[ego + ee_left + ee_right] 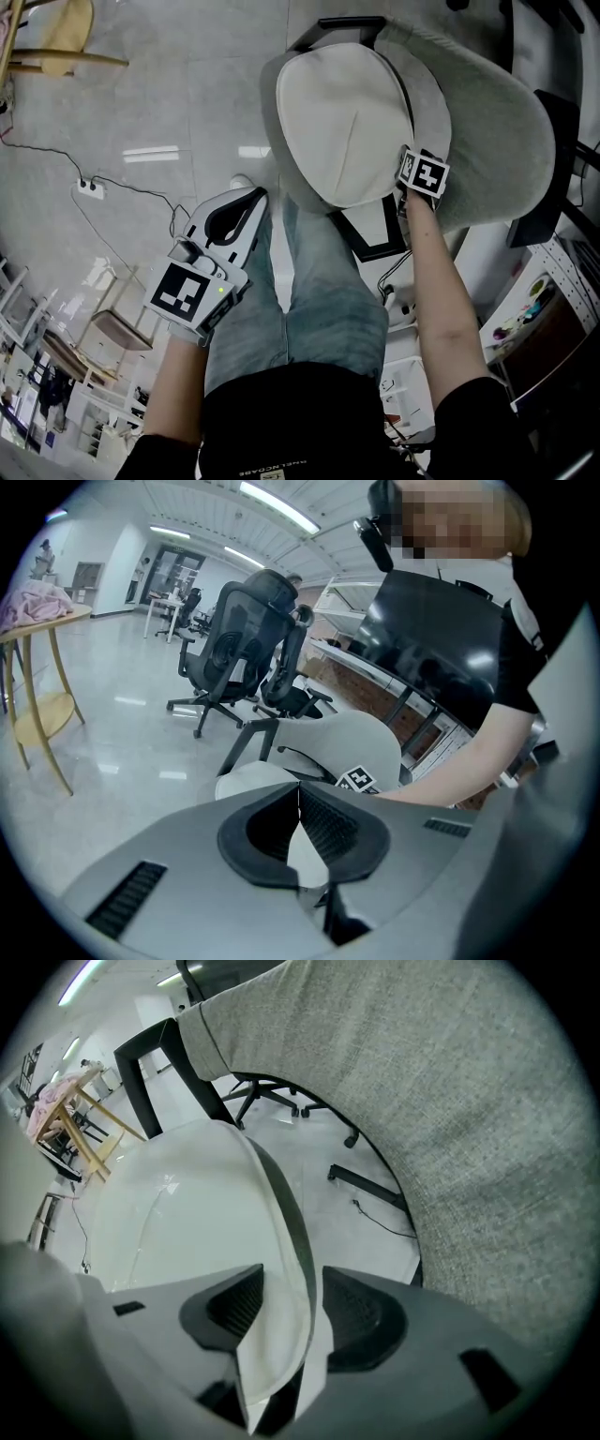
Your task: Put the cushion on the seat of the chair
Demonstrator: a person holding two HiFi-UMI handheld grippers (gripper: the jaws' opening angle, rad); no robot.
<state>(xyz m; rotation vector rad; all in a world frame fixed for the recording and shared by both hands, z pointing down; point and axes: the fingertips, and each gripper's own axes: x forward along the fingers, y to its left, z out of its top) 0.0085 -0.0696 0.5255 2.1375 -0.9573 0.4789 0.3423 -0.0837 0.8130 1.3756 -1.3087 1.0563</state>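
A white cushion (342, 122) lies on the seat of a grey fabric chair (487, 122), whose backrest curves round its right side. My right gripper (412, 183) points steeply down at the cushion's near right edge. In the right gripper view the cushion's (178, 1213) thin edge runs between the jaws of the right gripper (292, 1283), which stand open, the right pad clear of it. The chair's grey back (450, 1101) fills the upper right there. My left gripper (251, 197) hangs to the left of the chair over the floor, shut with nothing in it (300, 794).
The person's legs in jeans (319, 281) stand just before the chair. A power strip (89, 187) with cables lies on the floor to the left. A wooden stool (66, 37) is at the far left; black office chairs (234, 649) and shelves (534, 309) stand around.
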